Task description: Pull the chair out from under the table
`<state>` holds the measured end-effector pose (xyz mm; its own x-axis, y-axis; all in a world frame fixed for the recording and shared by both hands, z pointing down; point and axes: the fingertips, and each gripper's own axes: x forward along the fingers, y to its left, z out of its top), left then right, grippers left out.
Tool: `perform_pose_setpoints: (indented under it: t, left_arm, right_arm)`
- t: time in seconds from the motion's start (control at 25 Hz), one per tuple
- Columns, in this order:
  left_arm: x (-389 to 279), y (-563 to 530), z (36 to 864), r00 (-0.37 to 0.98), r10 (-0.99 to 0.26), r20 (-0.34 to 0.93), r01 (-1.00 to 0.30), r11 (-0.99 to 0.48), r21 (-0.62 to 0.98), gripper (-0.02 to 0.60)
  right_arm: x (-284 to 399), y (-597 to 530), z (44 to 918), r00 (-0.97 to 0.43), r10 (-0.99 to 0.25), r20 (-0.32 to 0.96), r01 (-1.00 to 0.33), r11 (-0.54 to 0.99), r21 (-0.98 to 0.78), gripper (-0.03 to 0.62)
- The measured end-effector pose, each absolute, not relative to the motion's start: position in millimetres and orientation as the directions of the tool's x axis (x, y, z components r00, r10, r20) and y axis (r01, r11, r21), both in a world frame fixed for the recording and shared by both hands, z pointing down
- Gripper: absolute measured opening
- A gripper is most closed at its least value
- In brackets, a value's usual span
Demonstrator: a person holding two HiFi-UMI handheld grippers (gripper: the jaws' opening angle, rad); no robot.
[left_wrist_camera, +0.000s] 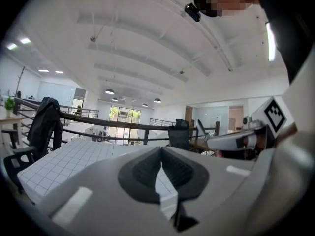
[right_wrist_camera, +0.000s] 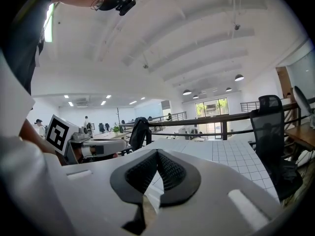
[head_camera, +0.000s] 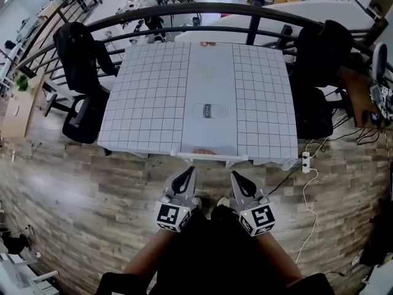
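A square table (head_camera: 153, 103) under a white grid-printed cloth stands ahead of me. On its left is a black office chair (head_camera: 83, 112) with a dark jacket draped over its back. Another black office chair (head_camera: 316, 103) sits close against the table's right side. My left gripper (head_camera: 188, 173) and right gripper (head_camera: 237, 177) hover side by side just short of the table's near edge, both shut and empty. The left gripper view shows shut jaws (left_wrist_camera: 161, 165), the table (left_wrist_camera: 64, 159) and the jacket chair (left_wrist_camera: 43, 124). Beyond the shut jaws (right_wrist_camera: 157, 155) in the right gripper view stands the right chair (right_wrist_camera: 270, 136).
A curved black railing (head_camera: 202, 8) runs behind the table. A white power strip (head_camera: 305, 161) and its cable lie on the wood floor by the table's near right corner. A cluttered wooden desk (head_camera: 362, 97) stands at far right. My legs (head_camera: 209, 251) are below the grippers.
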<state>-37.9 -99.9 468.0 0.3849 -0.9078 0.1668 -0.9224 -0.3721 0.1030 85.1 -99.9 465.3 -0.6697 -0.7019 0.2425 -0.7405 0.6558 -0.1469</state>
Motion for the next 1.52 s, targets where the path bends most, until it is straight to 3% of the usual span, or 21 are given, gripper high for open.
perform_pose_setpoints:
  t: [0.2, 0.52, 0.72, 0.88, 0.96, 1.0, 1.12, 1.36, 1.52]
  left_arm:
    - [-45.4, -113.3, 482.9, 0.359, -0.911, 0.201, -0.933, -0.351, 0.075, 0.008]
    - [-50.6, -132.9, 519.3, 0.473, -0.818, 0.327, -0.875, -0.478, 0.072, 0.008]
    - [-59.3, -144.7, 527.5, 0.468, -0.806, 0.363, -0.862, -0.507, -0.015, 0.008]
    - [-51.6, -149.1, 546.8, 0.562, -0.702, 0.439, -0.788, -0.616, 0.023, 0.009]
    - [-44.0, -148.6, 557.2, 0.617, -0.626, 0.477, -0.729, -0.683, 0.047, 0.009]
    - [-40.6, -148.5, 562.3, 0.635, -0.593, 0.496, -0.701, -0.711, 0.047, 0.012]
    - [-31.8, -149.3, 580.1, 0.660, -0.505, 0.556, -0.623, -0.782, 0.029, 0.136]
    - [-21.7, -149.1, 623.7, 0.644, -0.340, 0.686, -0.442, -0.897, -0.030, 0.172]
    - [-21.3, -152.2, 653.6, 0.602, -0.266, 0.753, -0.369, -0.929, -0.033, 0.186]
  right_arm:
    - [89.7, -116.7, 476.5, -0.684, -0.680, 0.264, -0.725, 0.675, -0.139, -0.003]
    - [84.4, -138.1, 487.2, -0.637, -0.706, 0.310, -0.756, 0.651, -0.070, -0.003]
    - [63.7, -142.4, 506.3, -0.685, -0.631, 0.365, -0.671, 0.741, 0.023, -0.003]
    - [51.5, -140.8, 536.3, -0.700, -0.516, 0.493, -0.556, 0.828, 0.075, -0.002]
    - [48.6, -141.4, 554.4, -0.686, -0.458, 0.565, -0.498, 0.862, 0.094, 0.083]
    - [48.8, -143.2, 561.2, -0.675, -0.442, 0.590, -0.481, 0.871, 0.102, 0.094]
    - [52.7, -153.0, 577.7, -0.634, -0.423, 0.647, -0.447, 0.884, 0.140, 0.089]
    - [53.8, -159.1, 623.8, -0.595, -0.267, 0.758, -0.335, 0.940, 0.067, 0.095]
    - [59.0, -159.2, 653.4, -0.535, -0.191, 0.823, -0.248, 0.967, 0.063, 0.135]
